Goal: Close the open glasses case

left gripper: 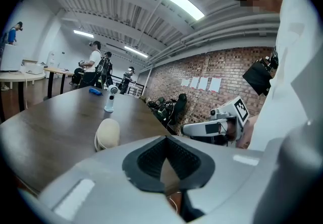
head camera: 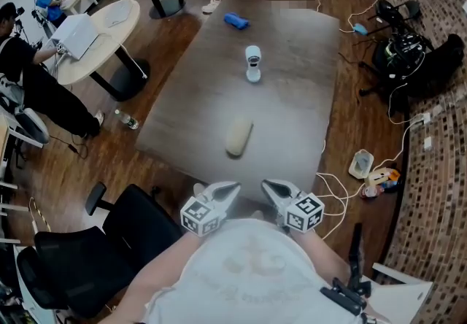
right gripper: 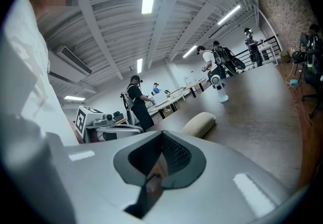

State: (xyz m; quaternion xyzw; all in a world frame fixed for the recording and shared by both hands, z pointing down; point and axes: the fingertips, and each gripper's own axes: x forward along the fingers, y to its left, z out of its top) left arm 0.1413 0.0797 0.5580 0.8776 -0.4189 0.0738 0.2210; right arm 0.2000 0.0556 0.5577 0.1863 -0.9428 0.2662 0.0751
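1. Glasses case (head camera: 238, 136) comes further down this list, since the grippers sit closer. They are held at the person's chest, just short of the table's (head camera: 292, 82) near edge. The left gripper (head camera: 233, 186) has its jaws pressed together with nothing between them. The right gripper (head camera: 267, 184) is the same, shut and empty. Both are well clear of the case.
2. Next out is the case itself. It lies a little in from the near edge, about midway between the left and right edges, with its long axis pointing roughly away from the person.
3. From both gripper views the lid looks down on the base, with only a thin seam along the side. I cannot tell whether it is snapped fully home.
4. I would judge it a light, stiff shell with a smooth, rounded skin. It would probably skid on the tabletop if pushed from one side. The rounded ends would slip out of a pinch, so across the narrow middle is the surer hold, or flat on the broad top.
5. Further along the middle stands a white gadget (head camera: 252, 65).
6. A blue object (head camera: 236, 20) lies near the far edge.
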